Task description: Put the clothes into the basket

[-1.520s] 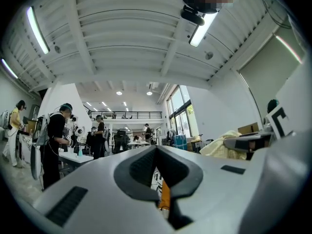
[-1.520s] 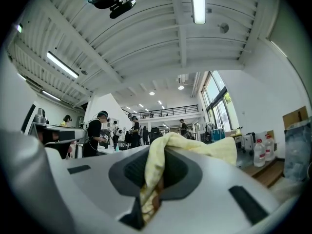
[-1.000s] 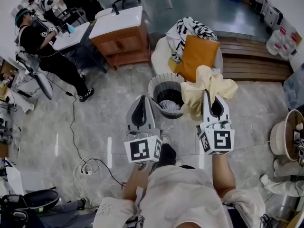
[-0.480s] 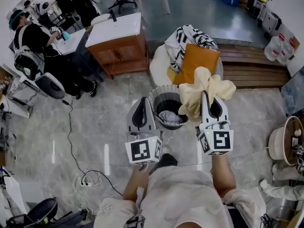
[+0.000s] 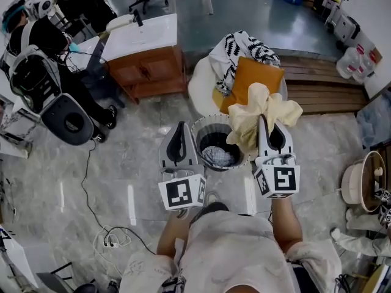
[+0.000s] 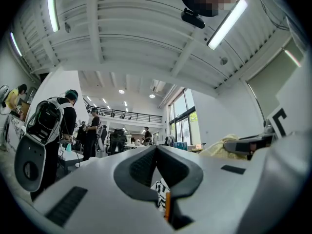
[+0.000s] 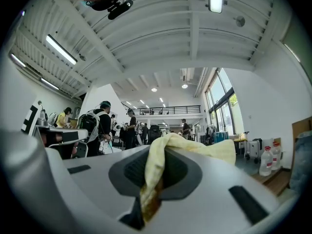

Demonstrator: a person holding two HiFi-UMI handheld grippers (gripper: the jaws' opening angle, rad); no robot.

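My right gripper (image 5: 267, 122) is shut on a pale yellow cloth (image 5: 264, 110), which bunches over its tips and hangs beside the far right rim of the grey basket (image 5: 200, 126). In the right gripper view the yellow cloth (image 7: 207, 150) is pinched between the jaws of the right gripper (image 7: 162, 144). My left gripper (image 5: 181, 127) is shut and holds nothing, just left of the basket. The left gripper (image 6: 156, 148) shows its jaws meeting. A light garment (image 5: 218, 157) lies inside the basket.
Behind the basket stands a white round seat with an orange cushion (image 5: 252, 78) and a black-and-white patterned cloth (image 5: 239, 43). A wooden cabinet (image 5: 148, 63) is at back left, with people near it. A wooden platform (image 5: 327, 87) lies right; cables (image 5: 110, 240) lie on the floor.
Both grippers have been carried forward together, the yellow cloth still in the right one. The basket now sits closer, between the two grippers.
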